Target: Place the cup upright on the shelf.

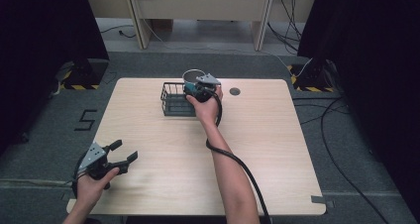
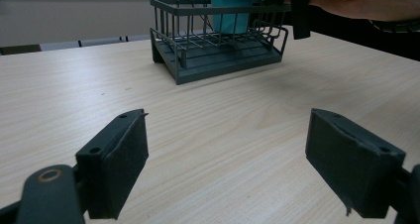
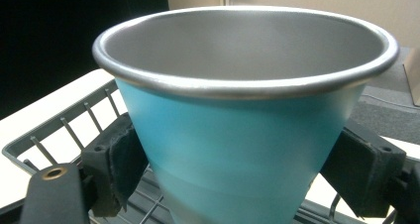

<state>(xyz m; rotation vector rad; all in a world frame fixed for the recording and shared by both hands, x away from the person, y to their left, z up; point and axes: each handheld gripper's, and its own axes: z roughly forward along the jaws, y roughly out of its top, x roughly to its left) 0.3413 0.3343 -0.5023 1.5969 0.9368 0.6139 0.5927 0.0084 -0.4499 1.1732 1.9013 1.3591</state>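
The right gripper's [image 3: 237, 174] fingers [image 3: 116, 159] pinch the teal cup [image 3: 237, 135] from both sides, low on its tapered wall. The cup stands upright, its long axis vertical, its wide metal-rimmed mouth pointing up and its narrow base pointing down into the wire basket [image 3: 59, 122]. In the high view the cup [image 1: 193, 76] sits at the basket's [image 1: 173, 99] far right corner, over the far middle of the table [image 1: 267, 149], with the right hand [image 1: 205, 105] just behind it. The left gripper [image 1: 124, 152] rests near the table's near left corner, well apart from the basket, its fingers [image 2: 116, 164] spread wide over bare wood, holding nothing.
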